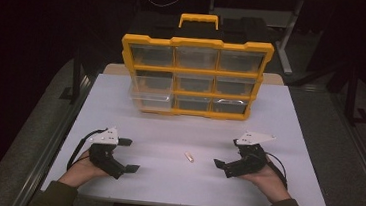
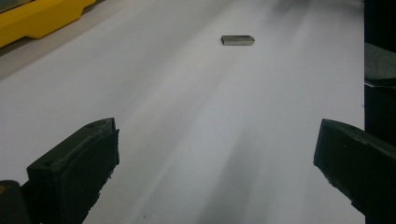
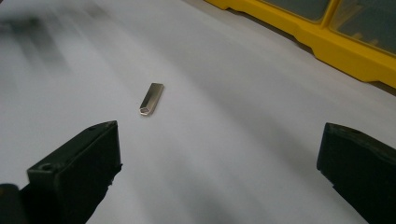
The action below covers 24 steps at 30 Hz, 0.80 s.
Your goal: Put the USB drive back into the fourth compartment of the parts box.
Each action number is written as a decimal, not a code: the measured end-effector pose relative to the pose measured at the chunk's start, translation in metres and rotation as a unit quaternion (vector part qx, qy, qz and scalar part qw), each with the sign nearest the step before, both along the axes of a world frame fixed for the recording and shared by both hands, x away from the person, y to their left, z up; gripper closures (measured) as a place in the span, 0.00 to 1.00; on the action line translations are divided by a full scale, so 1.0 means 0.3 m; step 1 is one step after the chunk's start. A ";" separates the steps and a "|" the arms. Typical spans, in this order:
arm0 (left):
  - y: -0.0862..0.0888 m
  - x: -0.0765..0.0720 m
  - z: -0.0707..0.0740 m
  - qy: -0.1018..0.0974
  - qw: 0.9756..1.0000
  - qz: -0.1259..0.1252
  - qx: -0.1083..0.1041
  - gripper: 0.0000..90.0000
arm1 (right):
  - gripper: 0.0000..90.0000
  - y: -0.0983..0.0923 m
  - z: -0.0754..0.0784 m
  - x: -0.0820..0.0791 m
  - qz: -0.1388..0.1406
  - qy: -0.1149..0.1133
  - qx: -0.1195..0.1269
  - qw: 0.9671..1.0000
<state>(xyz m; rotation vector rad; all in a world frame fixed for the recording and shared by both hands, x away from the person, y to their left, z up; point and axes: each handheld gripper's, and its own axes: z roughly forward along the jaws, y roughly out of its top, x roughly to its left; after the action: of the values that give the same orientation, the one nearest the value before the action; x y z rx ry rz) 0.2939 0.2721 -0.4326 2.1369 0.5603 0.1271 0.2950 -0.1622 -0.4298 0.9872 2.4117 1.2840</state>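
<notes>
Resting low on table [image 1: 270, 110], both tongs spread wide, left tongs [image 1: 129, 154] and right tongs [image 1: 219, 167] flanking metal piece [image 1: 189, 156].

Left gripper [image 2: 217, 168] sits low over the white table [image 2: 187, 116], its two black jaws spread wide with bare tabletop between them. Well ahead of the jaws lies a small metal piece [image 2: 237, 40], flat on the table and lying crosswise. Far to the left of that piece, a yellow organizer edge [image 2: 37, 18] cuts the corner.
</notes>
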 end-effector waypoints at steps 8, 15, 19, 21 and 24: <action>-0.001 -0.001 0.000 0.001 1.000 0.000 -0.001 0.00 | 0.00 0.011 0.001 0.009 0.006 0.002 -0.001 1.000; -0.002 -0.001 -0.001 0.001 1.000 -0.002 0.000 0.00 | 0.00 0.026 0.003 0.018 0.010 0.003 -0.001 1.000; -0.002 -0.001 -0.001 0.001 1.000 -0.002 0.000 0.00 | 0.00 0.034 0.004 0.021 0.013 0.002 -0.004 1.000; -0.002 -0.001 -0.001 0.000 1.000 -0.003 0.000 0.00 | 0.00 0.036 0.004 0.023 0.013 0.001 -0.003 1.000; -0.002 -0.001 -0.001 0.001 1.000 -0.002 0.000 0.00 | 0.00 0.040 0.003 0.025 0.014 0.002 -0.001 1.000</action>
<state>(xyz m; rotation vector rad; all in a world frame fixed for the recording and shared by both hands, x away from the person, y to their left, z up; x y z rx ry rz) 0.2936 0.2715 -0.4330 2.1390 0.5576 0.1221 0.3026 -0.1502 -0.4287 0.9590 2.4387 1.2889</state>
